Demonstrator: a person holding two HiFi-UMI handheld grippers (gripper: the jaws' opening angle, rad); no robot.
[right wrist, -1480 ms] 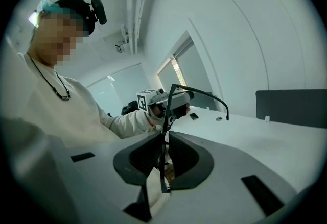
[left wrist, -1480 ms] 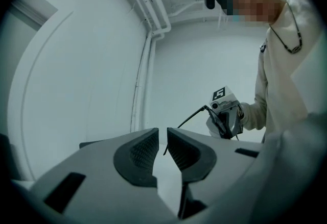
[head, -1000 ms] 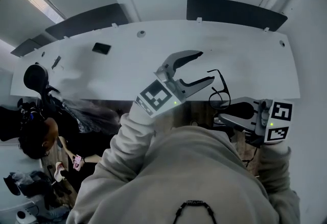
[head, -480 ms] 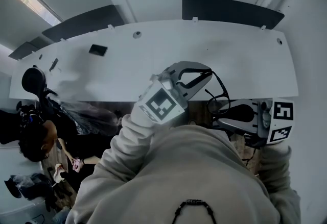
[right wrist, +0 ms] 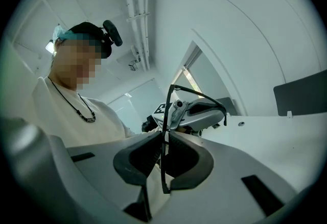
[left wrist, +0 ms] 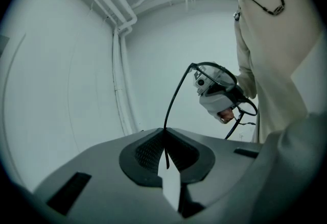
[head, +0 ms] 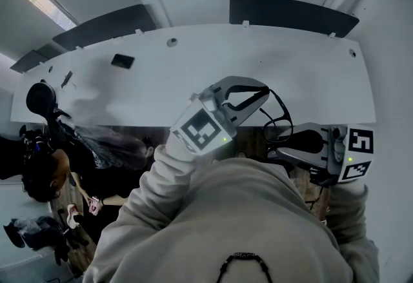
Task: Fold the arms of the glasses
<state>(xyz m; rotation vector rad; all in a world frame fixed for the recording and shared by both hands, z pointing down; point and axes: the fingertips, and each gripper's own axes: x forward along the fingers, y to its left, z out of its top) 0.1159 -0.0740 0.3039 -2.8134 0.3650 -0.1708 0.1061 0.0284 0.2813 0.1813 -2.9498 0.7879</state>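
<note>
Black glasses [head: 279, 114] hang in the air over the front edge of the white table [head: 193, 62], held between my two grippers. My left gripper [head: 258, 96] has just been closing, and its jaws now pinch the thin temple arm [left wrist: 176, 100], which runs up from between the pads [left wrist: 153, 152] to the lens frame. My right gripper [head: 279, 145] is shut on the frame's front. In the right gripper view the frame [right wrist: 164, 167] stands upright between the pads, with the left gripper [right wrist: 199, 113] behind it. The other temple arm sticks out unfolded.
A small black object [head: 122, 60] lies at the table's far left. Dark panels [head: 293, 14] stand behind the table. A black chair [head: 42, 98] and a seated person [head: 45, 172] are at the left, below the table's edge.
My left gripper moved right to the glasses, and its wide-open jaws closed onto the temple arm. The right gripper kept its hold and stayed almost still.
</note>
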